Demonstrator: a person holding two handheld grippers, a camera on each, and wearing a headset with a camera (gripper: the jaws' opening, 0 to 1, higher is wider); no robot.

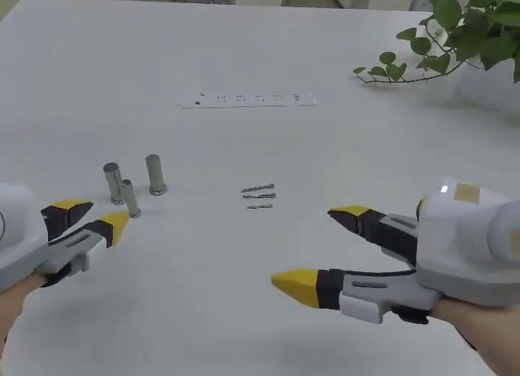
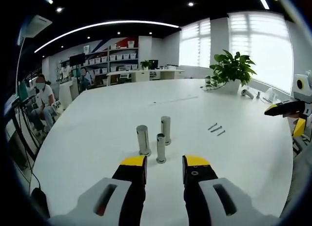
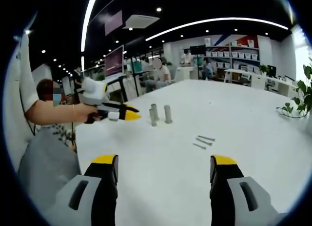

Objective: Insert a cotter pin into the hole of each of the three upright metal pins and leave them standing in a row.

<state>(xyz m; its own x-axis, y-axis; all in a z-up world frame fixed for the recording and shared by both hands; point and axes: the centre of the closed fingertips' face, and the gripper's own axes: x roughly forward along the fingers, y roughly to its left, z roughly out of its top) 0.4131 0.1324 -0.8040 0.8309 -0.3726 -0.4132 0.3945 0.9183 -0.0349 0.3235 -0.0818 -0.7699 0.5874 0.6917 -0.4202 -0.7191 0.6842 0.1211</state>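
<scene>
Three upright metal pins [image 1: 129,197] stand clustered at the left of the white table [image 1: 244,295]. Three small cotter pins [image 1: 258,196] lie side by side at the table's middle. My left gripper [image 1: 92,216] hovers open just left of and nearer than the metal pins, with nothing between its fingers. My right gripper [image 1: 319,247] is wide open and holds nothing, to the right of and nearer than the cotter pins. In the left gripper view the metal pins [image 2: 161,148] stand just ahead of the left gripper [image 2: 165,162]. In the right gripper view the cotter pins [image 3: 202,141] lie ahead of the right gripper [image 3: 165,162].
A white power strip [image 1: 248,99] lies flat farther back on the table. A potted plant [image 1: 459,27] stands at the far right corner. Several people sit at desks beyond the table's far side [image 3: 161,74].
</scene>
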